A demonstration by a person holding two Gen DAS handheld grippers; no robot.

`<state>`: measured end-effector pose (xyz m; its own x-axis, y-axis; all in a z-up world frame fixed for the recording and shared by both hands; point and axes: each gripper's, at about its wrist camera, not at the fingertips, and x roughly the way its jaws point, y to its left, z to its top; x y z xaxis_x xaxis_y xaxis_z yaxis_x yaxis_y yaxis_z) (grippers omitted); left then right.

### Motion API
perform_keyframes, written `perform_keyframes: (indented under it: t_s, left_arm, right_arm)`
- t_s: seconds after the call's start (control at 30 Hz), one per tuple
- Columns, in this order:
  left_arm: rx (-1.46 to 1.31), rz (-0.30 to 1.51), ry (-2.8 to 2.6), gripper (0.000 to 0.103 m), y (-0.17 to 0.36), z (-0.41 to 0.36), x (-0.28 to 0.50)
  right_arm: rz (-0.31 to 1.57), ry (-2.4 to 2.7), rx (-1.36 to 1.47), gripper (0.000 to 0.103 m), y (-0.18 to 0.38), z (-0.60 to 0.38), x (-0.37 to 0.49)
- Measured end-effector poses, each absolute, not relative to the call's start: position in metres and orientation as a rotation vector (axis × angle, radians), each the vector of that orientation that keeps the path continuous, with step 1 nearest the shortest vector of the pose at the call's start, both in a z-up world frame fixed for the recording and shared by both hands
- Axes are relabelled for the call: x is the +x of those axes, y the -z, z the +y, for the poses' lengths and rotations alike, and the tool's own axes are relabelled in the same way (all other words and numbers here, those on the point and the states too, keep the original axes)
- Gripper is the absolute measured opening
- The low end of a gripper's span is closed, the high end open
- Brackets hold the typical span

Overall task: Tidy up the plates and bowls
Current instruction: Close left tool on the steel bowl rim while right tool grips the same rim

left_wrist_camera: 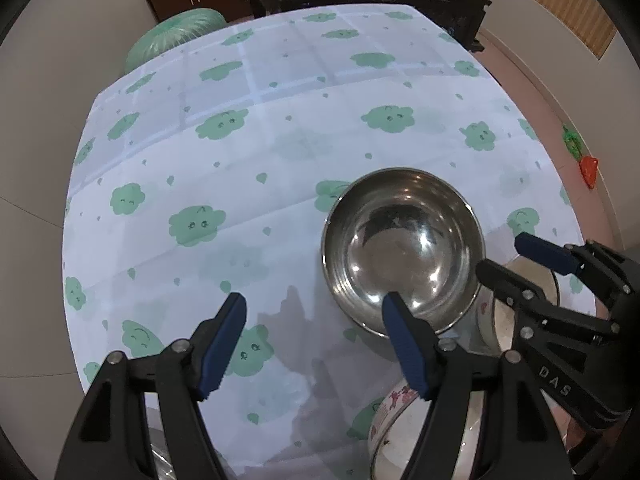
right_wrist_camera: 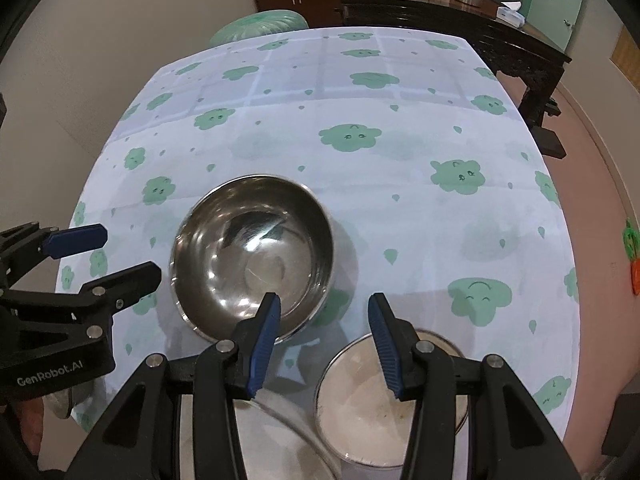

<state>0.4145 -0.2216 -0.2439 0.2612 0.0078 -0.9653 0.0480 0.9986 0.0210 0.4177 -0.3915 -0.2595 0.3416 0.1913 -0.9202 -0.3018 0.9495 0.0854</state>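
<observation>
A: Nothing is being gripped at the moment. The left gripper (left_wrist_camera: pixel 314 346) is being held with its jaws wide apart above the tablecloth (left_wrist_camera: pixel 280 128), and the right gripper (right_wrist_camera: pixel 324 342) is being held with its jaws parted too, more narrowly, with nothing between them.

B: And the dishes?

A: The steel bowl (right_wrist_camera: pixel 256 256) is being left upright on the cloth, near the front edge. A white enamel bowl (right_wrist_camera: pixel 360 400) is being kept just nearer than it, under the right gripper, and a flowered bowl (left_wrist_camera: pixel 400 412) is being partly hidden behind the left gripper's inner finger. Whether the steel bowl and the white one are touching cannot be told.

B: What is being risked?

A: Probably a slip. If the steel rim is being pinched by one pad inside and one outside, the polished wall may be squeezed out of the jaws. The bowl could also be tipped by a pad coming down on its rim, and the two grippers, being crowded together, could be knocked against each other.
</observation>
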Motion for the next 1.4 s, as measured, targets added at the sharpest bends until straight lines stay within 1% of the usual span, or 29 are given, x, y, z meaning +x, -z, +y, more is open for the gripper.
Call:
perform_keyframes:
  t_s: [0.6, 0.87, 0.97, 1.0, 1.03, 1.13, 1.23, 1.3, 1.33, 1.4]
  left_arm:
    - [0.086, 1.358, 0.04, 0.071, 0.27, -0.228, 0.432]
    - [0.086, 1.38, 0.032, 0.071, 0.282, -0.226, 0.435]
    - [0.09, 1.383, 0.025, 0.069, 0.285, -0.226, 0.435]
    - [0.092, 1.383, 0.028, 0.068, 0.285, -0.227, 0.435]
    - [0.093, 1.384, 0.028, 0.066, 0.286, -0.227, 0.435]
    - [0.095, 1.387, 0.031, 0.057, 0.288, -0.229, 0.436]
    - [0.099, 1.396, 0.032, 0.046, 0.292, -0.23, 0.438]
    - [0.097, 1.408, 0.034, 0.026, 0.294, -0.231, 0.438]
    - [0.091, 1.412, 0.044, 0.022, 0.295, -0.232, 0.438]
    - [0.091, 1.413, 0.059, 0.013, 0.295, -0.235, 0.437]
  right_arm:
    - [1.241, -0.303, -0.05, 0.048, 0.284, -0.392, 0.441]
    - [1.26, -0.305, -0.069, 0.048, 0.291, -0.389, 0.442]
    - [1.265, -0.306, -0.07, 0.035, 0.292, -0.389, 0.441]
    - [1.269, -0.307, -0.067, 0.034, 0.293, -0.389, 0.441]
    - [1.27, -0.309, -0.063, 0.034, 0.294, -0.39, 0.441]
    - [1.271, -0.313, -0.052, 0.034, 0.295, -0.391, 0.442]
    - [1.274, -0.318, -0.057, 0.03, 0.296, -0.39, 0.443]
    - [1.278, -0.326, -0.061, 0.026, 0.297, -0.388, 0.444]
    - [1.278, -0.328, -0.061, 0.024, 0.296, -0.387, 0.444]
    - [1.277, -0.335, -0.054, 0.018, 0.296, -0.386, 0.443]
